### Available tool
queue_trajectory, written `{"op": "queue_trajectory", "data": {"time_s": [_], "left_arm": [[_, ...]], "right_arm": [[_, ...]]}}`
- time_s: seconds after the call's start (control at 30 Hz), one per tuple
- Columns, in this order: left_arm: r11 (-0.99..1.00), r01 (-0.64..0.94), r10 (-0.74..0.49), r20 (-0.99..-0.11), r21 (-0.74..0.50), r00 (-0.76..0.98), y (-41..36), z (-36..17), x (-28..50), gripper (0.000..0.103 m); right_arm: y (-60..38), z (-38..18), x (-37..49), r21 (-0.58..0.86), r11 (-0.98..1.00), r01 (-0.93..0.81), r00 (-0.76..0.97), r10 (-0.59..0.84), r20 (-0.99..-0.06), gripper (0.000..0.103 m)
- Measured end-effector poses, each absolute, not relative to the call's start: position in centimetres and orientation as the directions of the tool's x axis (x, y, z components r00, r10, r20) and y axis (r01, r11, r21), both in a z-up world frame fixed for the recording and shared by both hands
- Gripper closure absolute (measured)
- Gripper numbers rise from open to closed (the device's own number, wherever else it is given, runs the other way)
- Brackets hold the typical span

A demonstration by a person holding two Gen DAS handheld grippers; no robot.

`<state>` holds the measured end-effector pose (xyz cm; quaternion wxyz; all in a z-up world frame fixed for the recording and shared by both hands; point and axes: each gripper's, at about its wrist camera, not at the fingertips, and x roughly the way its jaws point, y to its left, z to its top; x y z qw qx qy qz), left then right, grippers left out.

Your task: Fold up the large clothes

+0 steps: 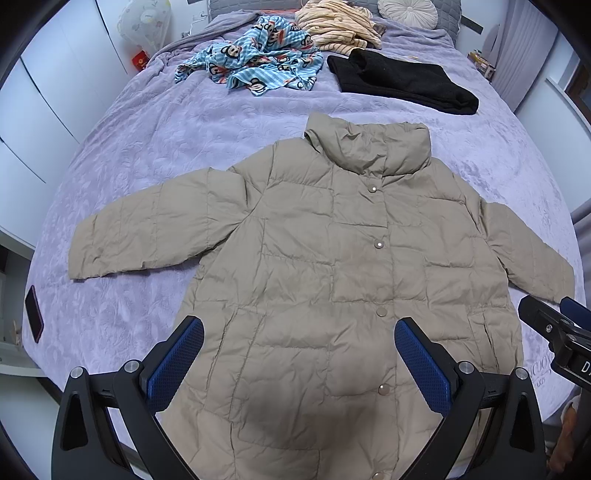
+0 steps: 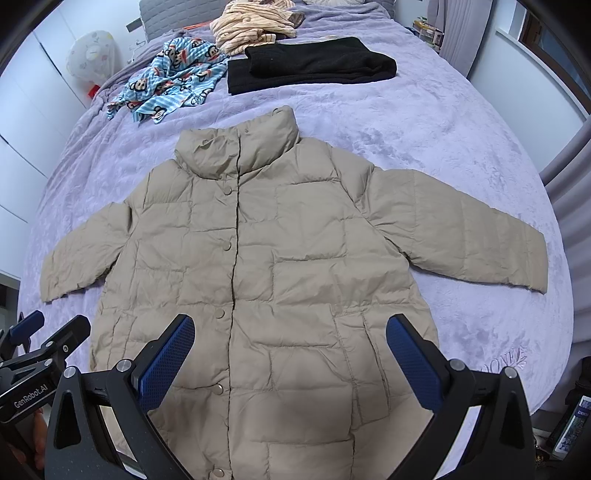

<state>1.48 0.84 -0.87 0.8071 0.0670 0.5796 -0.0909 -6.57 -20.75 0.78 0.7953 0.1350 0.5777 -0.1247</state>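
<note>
Two grippers hang above the near end of a beige quilted puffer jacket (image 1: 332, 266), each with its blue-padded jaws spread wide and holding nothing: the left gripper (image 1: 299, 354) over the hem area left of the snap line, the right gripper (image 2: 290, 350) over the right front panel. The jacket lies front-up and flat on a lavender bedspread (image 1: 140, 155), snaps fastened down the centre, its stand-up collar pointing to the far end and both sleeves spread out to the sides. Its fabric is puffy and lightly wrinkled. Farther up the bed lie a folded black garment (image 1: 402, 81), a crumpled blue monkey-print cloth (image 1: 258, 62) and a striped cream pile (image 1: 340, 26).
</note>
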Motion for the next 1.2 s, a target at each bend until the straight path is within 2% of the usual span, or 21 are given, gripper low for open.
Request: {"op": "queue_trajectory", "data": {"time_s": [1.2], "left_arm": [[0.976, 0.218, -0.07, -0.948, 0.0, 0.31, 1.02, -0.67, 1.35, 0.0]], "right_arm": [[-20.61, 0.74, -6.53, 0.07, 0.932, 0.354, 0.302, -0.043, -0.952, 0.0]]}}
